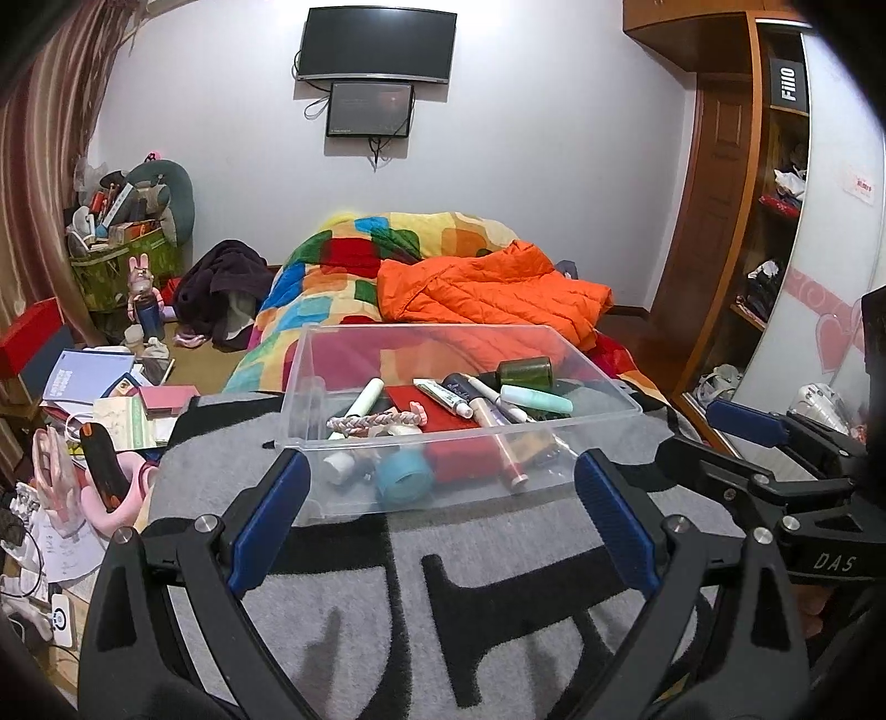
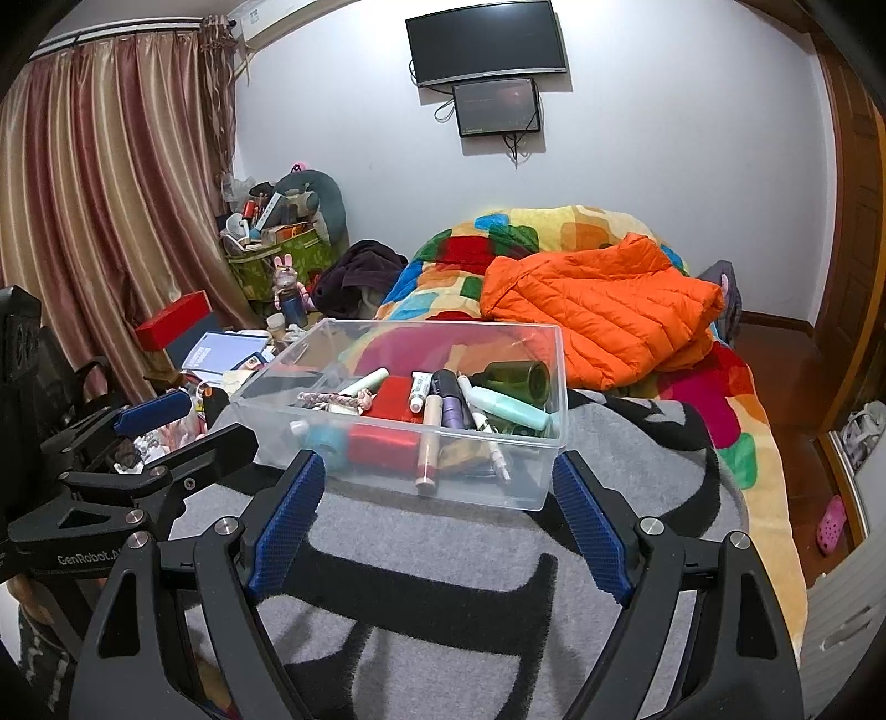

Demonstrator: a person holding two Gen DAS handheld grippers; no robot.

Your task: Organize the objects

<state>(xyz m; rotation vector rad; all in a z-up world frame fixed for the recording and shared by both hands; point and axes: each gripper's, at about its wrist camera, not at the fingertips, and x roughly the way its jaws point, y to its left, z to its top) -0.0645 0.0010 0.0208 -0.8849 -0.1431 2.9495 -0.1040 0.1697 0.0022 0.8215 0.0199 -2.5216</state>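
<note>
L wrist: bin (image 1: 609,412) on grey blanket (image 1: 498,554), filled w/ tubes, bottle (image 1: 525,372), teal roll (image 1: 403,475). Left gripper (image 1: 440,482) spread wide, empty, just short of bin. Desk clutter (image 1: 105,410) seen only here.

R wrist: bin (image 2: 556,387) same spot. Right gripper (image 2: 437,487) wide, empty. Pink shoe (image 2: 832,523) only here. Task looks near done; nothing loose on blanket.

One clear plastic bin (image 1: 459,426) sits on the grey blanket (image 1: 498,554). Inside the bin lie one green glass jar (image 1: 525,370), one teal tape roll (image 1: 404,473) and one braided band (image 1: 371,421). Beyond the bin, one orange jacket (image 1: 487,288) lies under two wall screens (image 1: 378,44).
</note>
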